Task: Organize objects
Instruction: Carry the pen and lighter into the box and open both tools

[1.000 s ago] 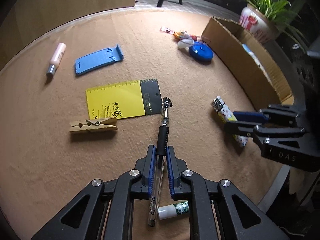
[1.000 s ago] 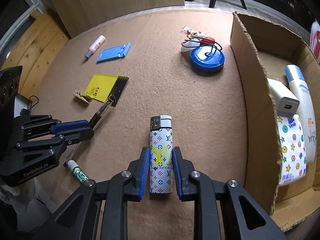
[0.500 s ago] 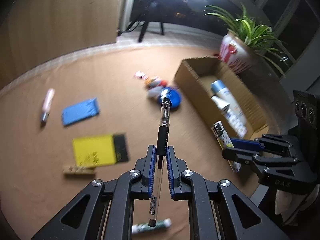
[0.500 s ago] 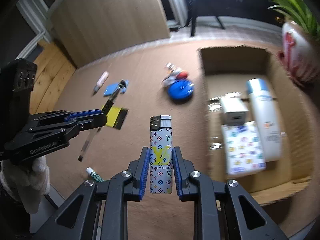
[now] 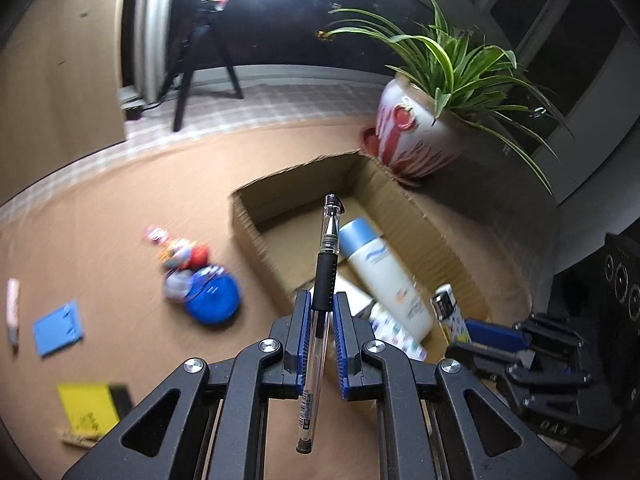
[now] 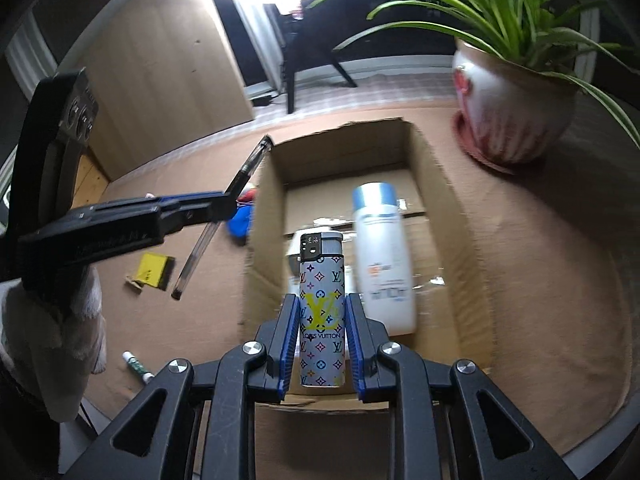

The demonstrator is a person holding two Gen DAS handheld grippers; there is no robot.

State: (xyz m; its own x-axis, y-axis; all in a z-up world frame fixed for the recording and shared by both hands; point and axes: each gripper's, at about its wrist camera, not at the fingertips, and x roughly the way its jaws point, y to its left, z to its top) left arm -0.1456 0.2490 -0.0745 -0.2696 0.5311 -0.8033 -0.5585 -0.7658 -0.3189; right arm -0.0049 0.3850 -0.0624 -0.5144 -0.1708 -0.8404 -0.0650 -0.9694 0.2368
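My left gripper (image 5: 323,300) is shut on a clear pen (image 5: 325,264) with a black grip and holds it in the air, its cap end over the near-left corner of the open cardboard box (image 5: 256,200). The pen also shows in the right wrist view (image 6: 224,208). My right gripper (image 6: 322,300) is shut on a white patterned lighter (image 6: 322,312), held upright above the box (image 6: 452,208). The lighter shows in the left wrist view (image 5: 448,312). A white bottle with a blue cap (image 6: 382,256) lies inside the box.
A potted plant (image 5: 416,136) stands right behind the box. On the brown table left of the box lie a blue round case (image 5: 212,296), a blue stand (image 5: 58,326), a yellow ruler card (image 5: 86,404), a clothespin (image 5: 76,436) and a small green tube (image 6: 136,366).
Both grippers have lifted off the table and swung right toward the box, the left carrying the pen, the right carrying the lighter to above the box.
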